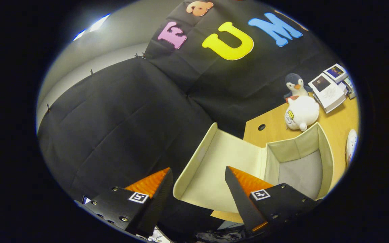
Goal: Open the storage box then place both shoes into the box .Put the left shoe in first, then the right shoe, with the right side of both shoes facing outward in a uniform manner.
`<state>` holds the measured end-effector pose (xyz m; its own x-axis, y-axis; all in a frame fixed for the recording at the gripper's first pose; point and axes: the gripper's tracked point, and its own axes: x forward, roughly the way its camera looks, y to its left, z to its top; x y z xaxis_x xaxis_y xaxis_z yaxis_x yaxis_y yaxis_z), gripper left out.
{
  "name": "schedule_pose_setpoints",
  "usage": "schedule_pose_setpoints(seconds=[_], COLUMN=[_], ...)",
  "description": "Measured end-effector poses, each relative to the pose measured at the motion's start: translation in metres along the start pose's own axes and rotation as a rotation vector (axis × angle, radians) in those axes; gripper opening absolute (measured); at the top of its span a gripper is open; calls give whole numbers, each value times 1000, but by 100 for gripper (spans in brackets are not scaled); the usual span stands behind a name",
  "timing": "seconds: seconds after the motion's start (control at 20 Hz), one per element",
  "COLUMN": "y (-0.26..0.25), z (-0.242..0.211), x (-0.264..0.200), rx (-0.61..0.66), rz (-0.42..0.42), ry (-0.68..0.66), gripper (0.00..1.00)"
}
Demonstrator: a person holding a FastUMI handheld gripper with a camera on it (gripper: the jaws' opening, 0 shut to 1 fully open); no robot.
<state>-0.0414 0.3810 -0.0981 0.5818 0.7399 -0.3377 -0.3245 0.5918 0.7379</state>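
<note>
The cream fabric storage box [299, 148] stands on the wooden table with its lid [214, 168] swung back and lying open beyond the table's edge. Its grey inside is bare as far as I can see. My gripper [199, 177] is open, its fingers spread with nothing between them. The edge of the lid lies just ahead of the gap between the fingertips. A white shoe [351, 145] peeks in on the table past the box's far side, mostly cut off.
A white plush toy [302, 113] and a penguin plush [295, 86] sit on the wooden table [339, 125] behind the box. A stack of booklets [329, 89] lies beside them. A round cable hole [261, 127] is near the table's edge. Black cloth walls surround the booth.
</note>
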Motion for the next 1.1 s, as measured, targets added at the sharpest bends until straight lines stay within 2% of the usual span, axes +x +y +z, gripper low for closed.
schedule_pose_setpoints(seconds=[0.2,0.45,0.75,1.1], y=[-26,-79,-155,-234], z=[10,37,72,91], x=[-21,-62,-117,-167], rx=[-134,-311,-330,-352], rz=[-57,-176,-308,-450], ry=[-6,-32,-64,-63], gripper=[97,97,97,97])
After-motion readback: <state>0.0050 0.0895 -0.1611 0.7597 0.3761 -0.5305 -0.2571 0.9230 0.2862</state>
